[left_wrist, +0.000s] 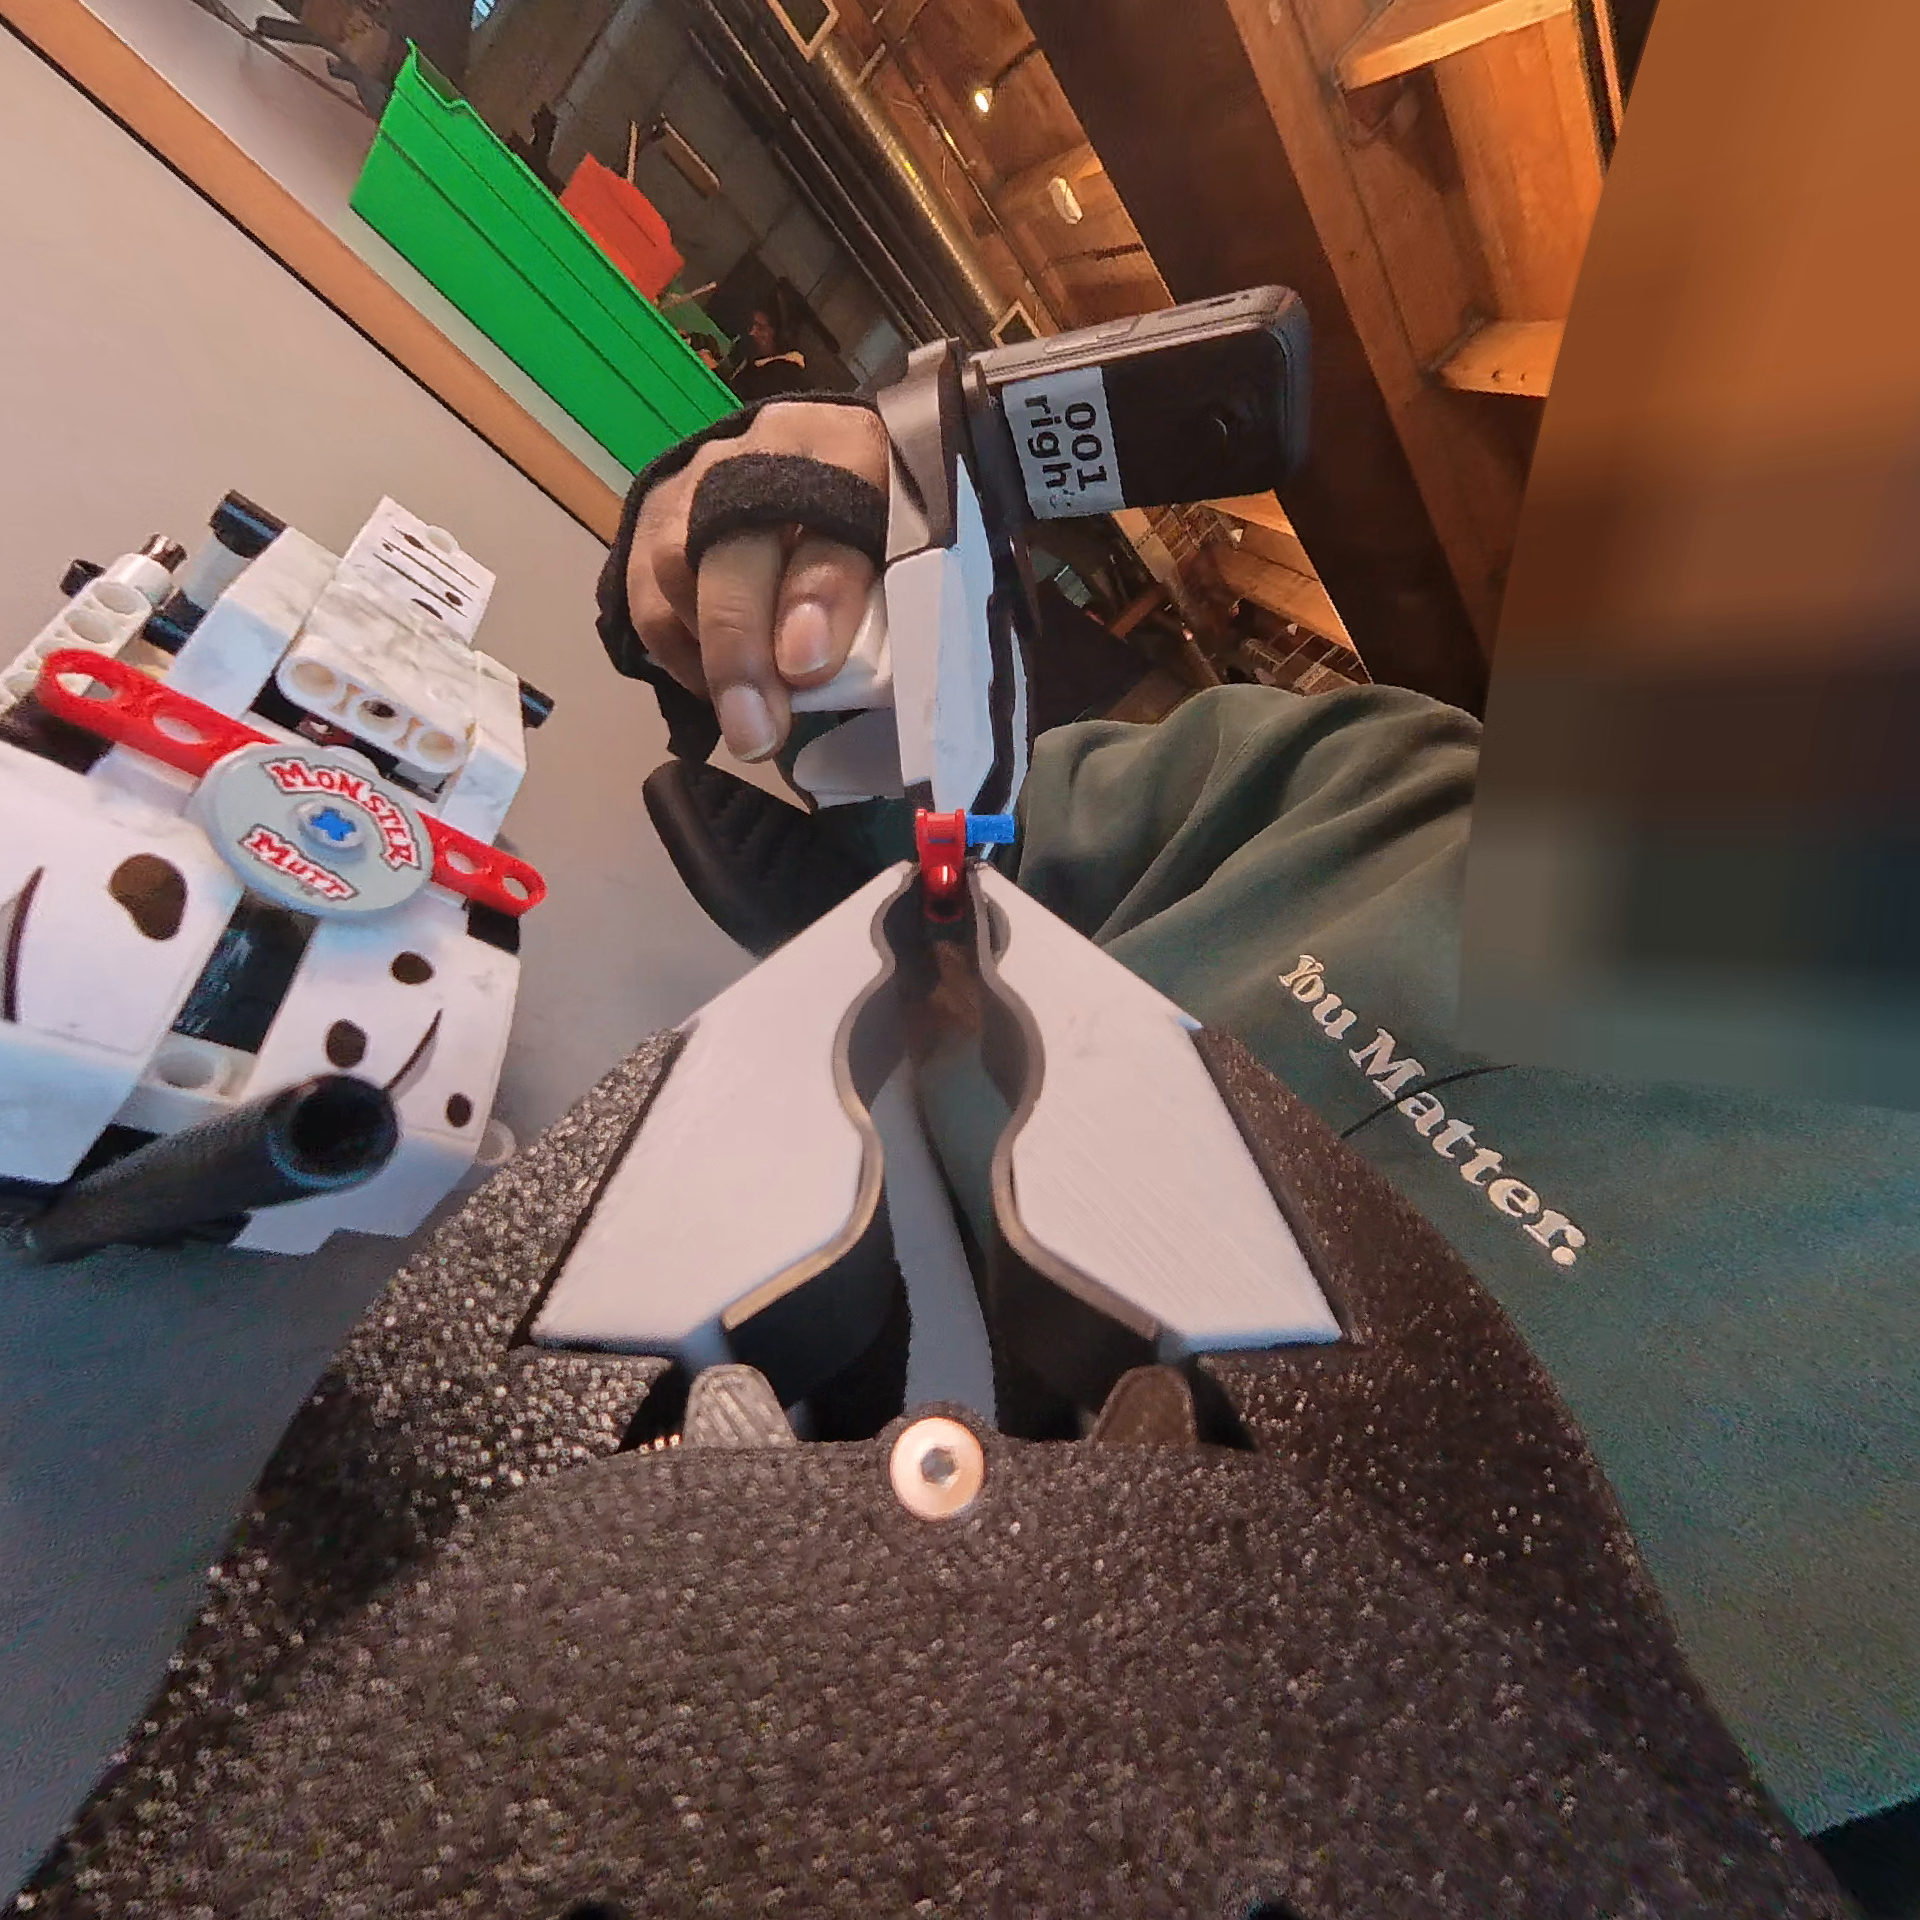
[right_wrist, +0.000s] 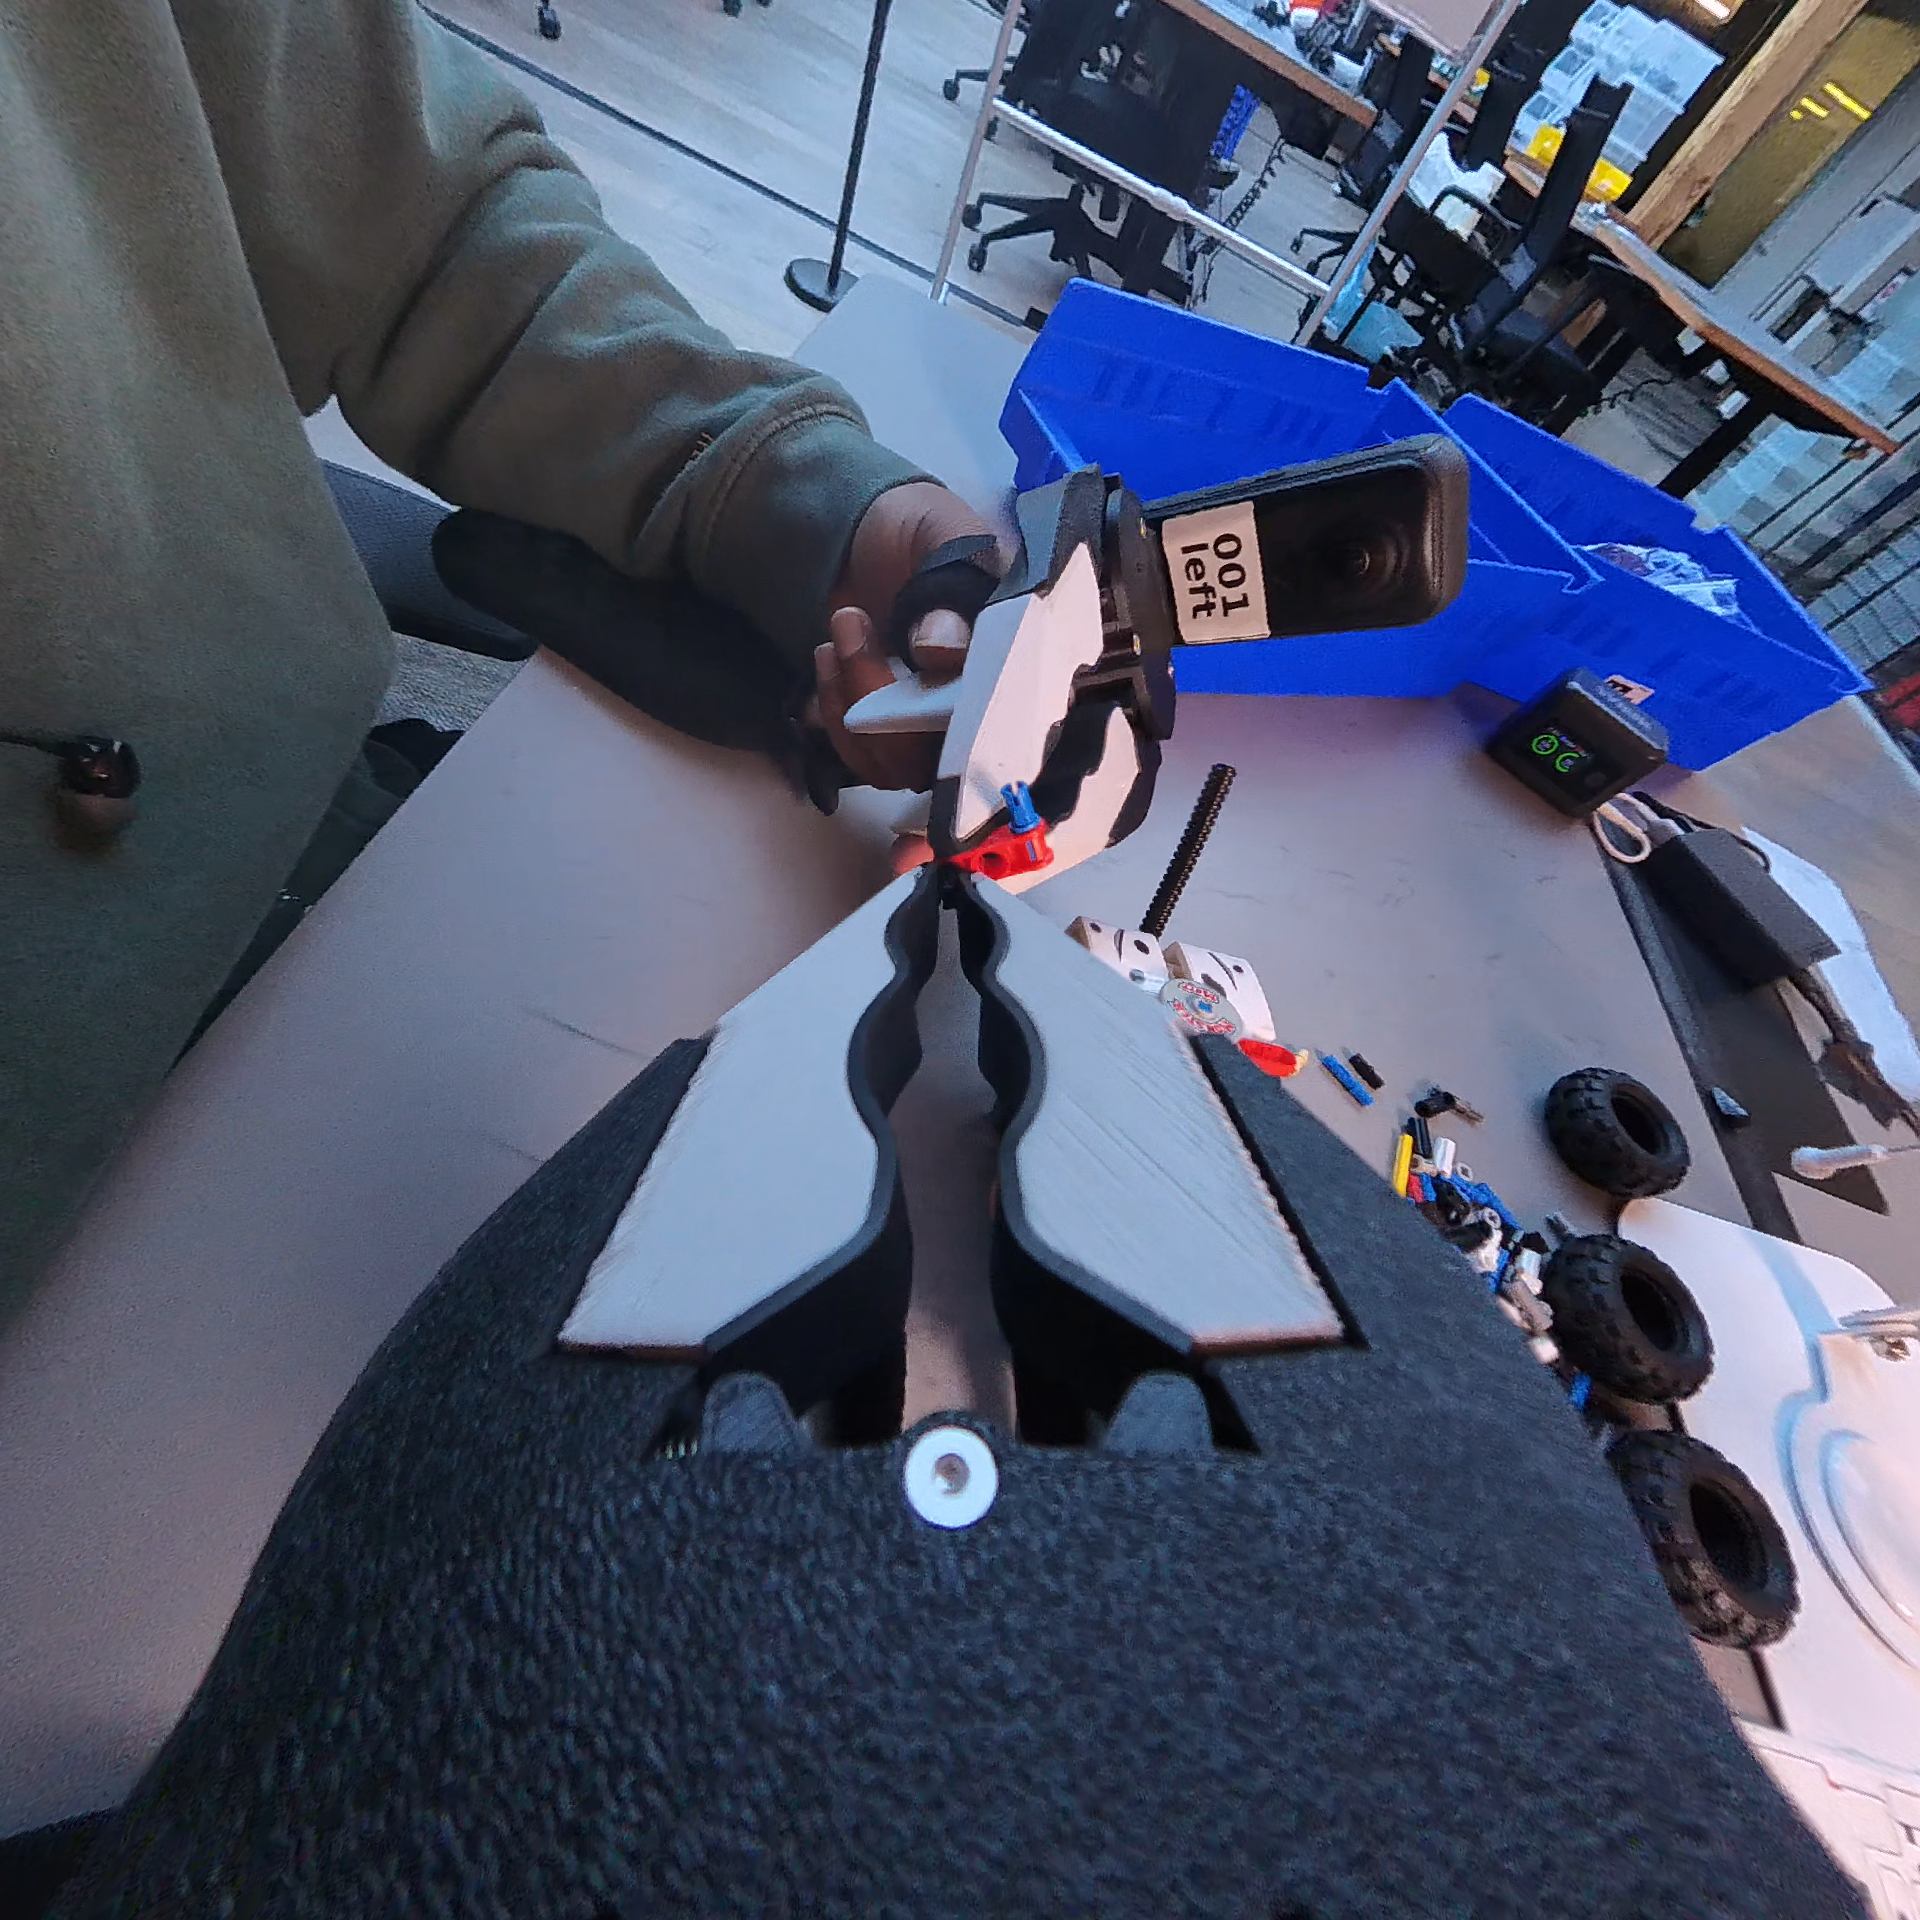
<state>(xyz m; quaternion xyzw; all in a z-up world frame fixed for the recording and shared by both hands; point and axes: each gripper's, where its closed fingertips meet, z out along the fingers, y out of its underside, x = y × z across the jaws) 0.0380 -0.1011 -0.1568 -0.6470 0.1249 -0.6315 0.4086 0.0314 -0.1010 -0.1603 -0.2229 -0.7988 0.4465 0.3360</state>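
Nearest in the left wrist view, the left gripper (left_wrist: 940, 894) has its jaws drawn almost together, clamped at the very tips on the lower end of a small red connector (left_wrist: 942, 878), held in the air above the surface (right_wrist: 520, 935). A blue pin (left_wrist: 989, 828) juts sideways from the connector's top. The right gripper (right_wrist: 948, 883) meets the same piece from the other end; its jaws are together too and seem to nip the connector, though the contact is too small to be sure. Both holds look slight, so the piece would probably twist easily.

Just beyond lie a white spotted toy body (left_wrist: 312, 831) and a black toothed rod (right_wrist: 1190, 842). Farther off sit loose small parts (right_wrist: 1455, 1195), black tyres (right_wrist: 1616, 1132) and blue bins (right_wrist: 1351, 468).
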